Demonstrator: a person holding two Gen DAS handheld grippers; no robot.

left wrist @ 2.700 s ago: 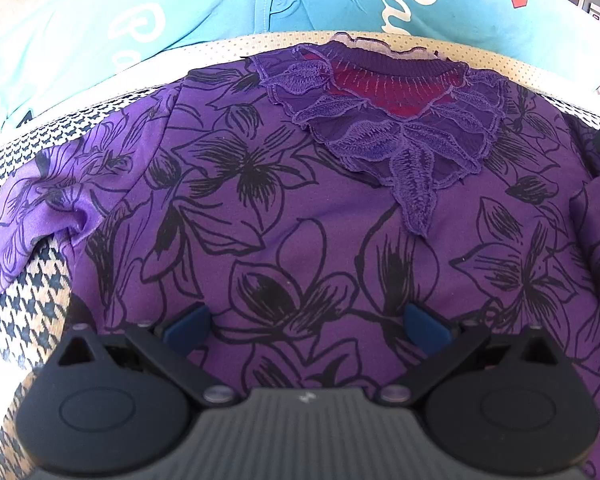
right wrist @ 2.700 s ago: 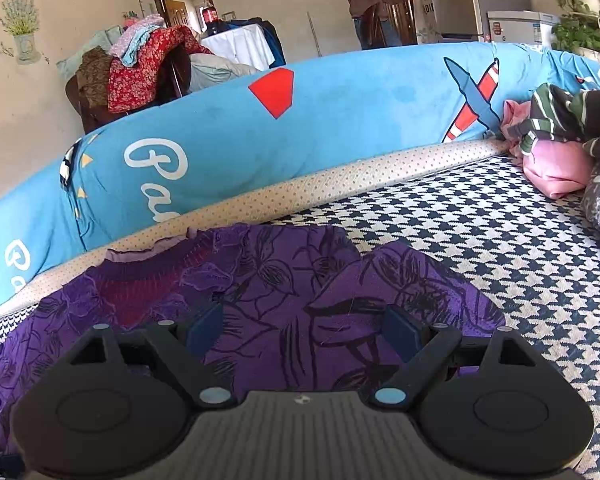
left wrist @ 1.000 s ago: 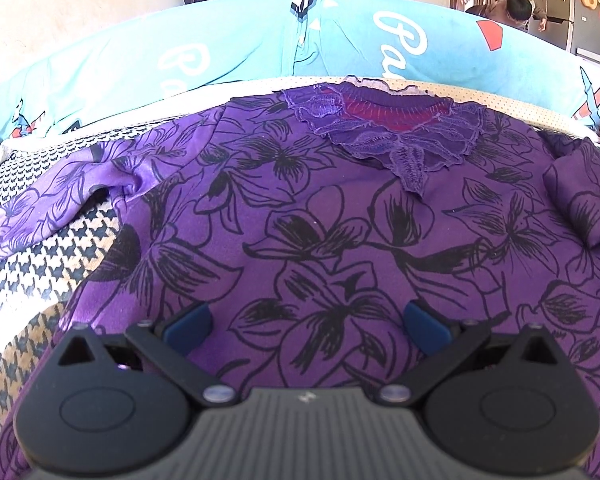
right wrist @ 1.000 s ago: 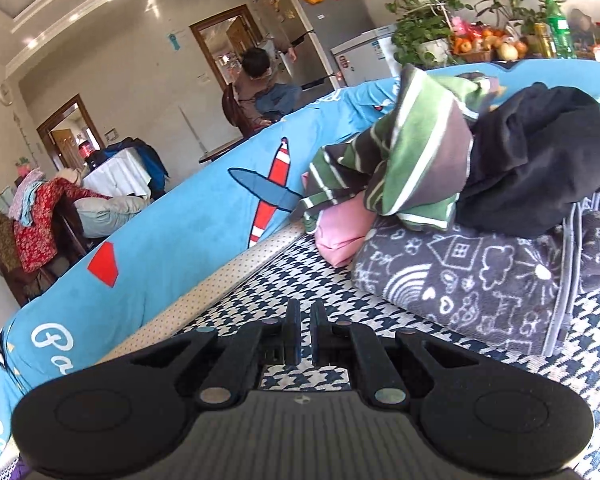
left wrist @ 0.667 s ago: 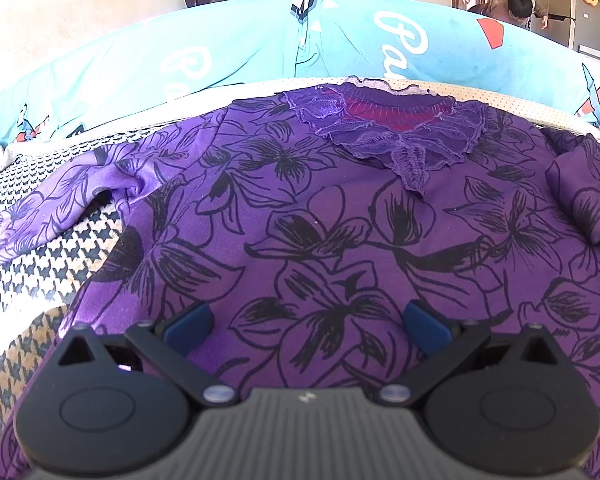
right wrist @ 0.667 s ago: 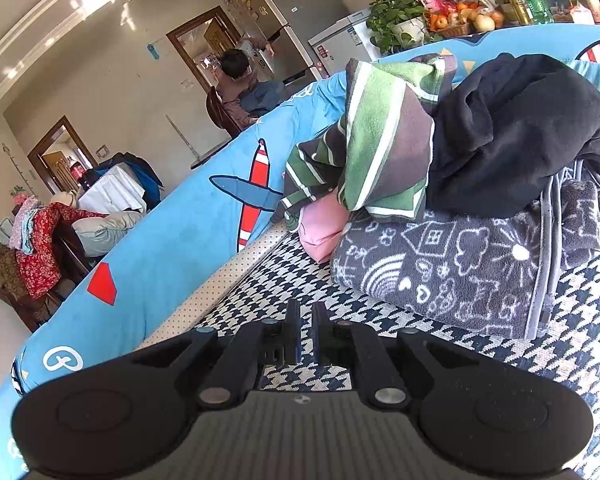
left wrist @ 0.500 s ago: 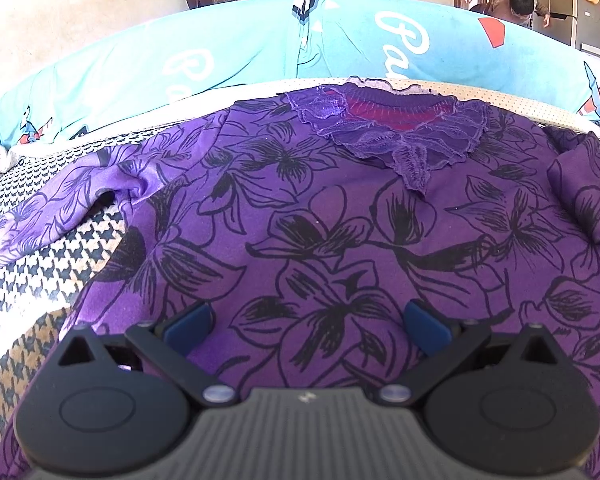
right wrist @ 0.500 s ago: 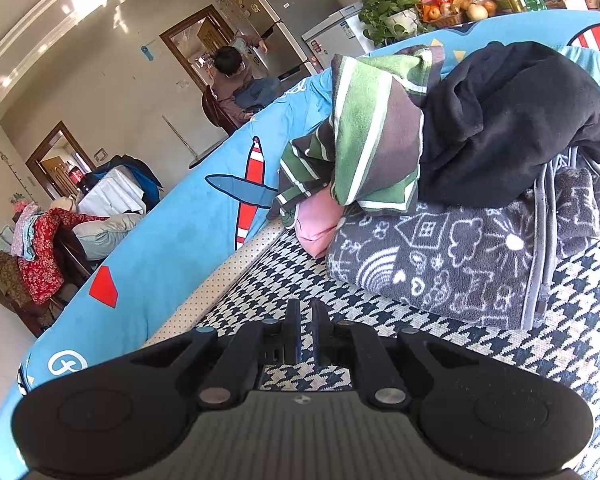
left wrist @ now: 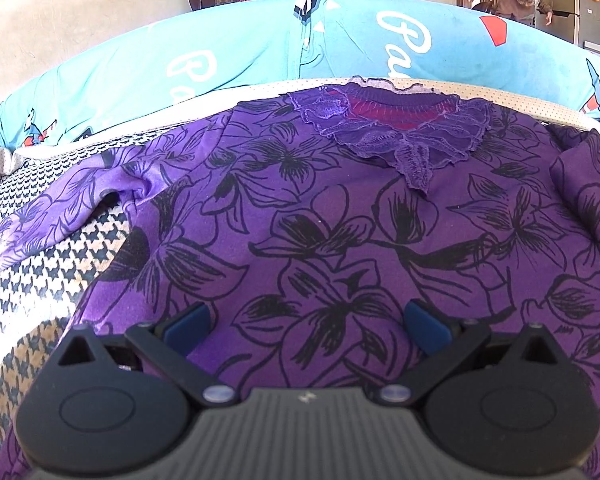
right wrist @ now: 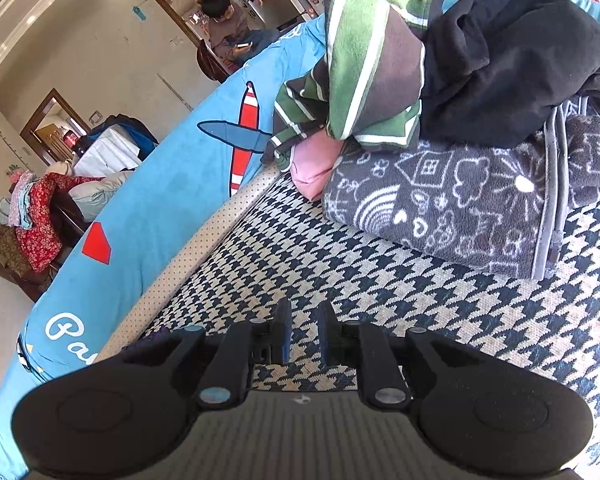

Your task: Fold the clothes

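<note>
With the purple top (left wrist: 340,220) spread flat ahead of the wide-open left gripper (left wrist: 306,316), the right gripper (right wrist: 302,330), jaws just parting on nothing, should seize the folded sleeve edge squarely.

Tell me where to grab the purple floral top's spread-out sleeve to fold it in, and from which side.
Grip the purple floral top at the cuff end of its sleeve, coming from the left side over the houndstooth cover. The sleeve lies out flat there, clear of the body, so probably the open left gripper can pinch its edge.
</note>
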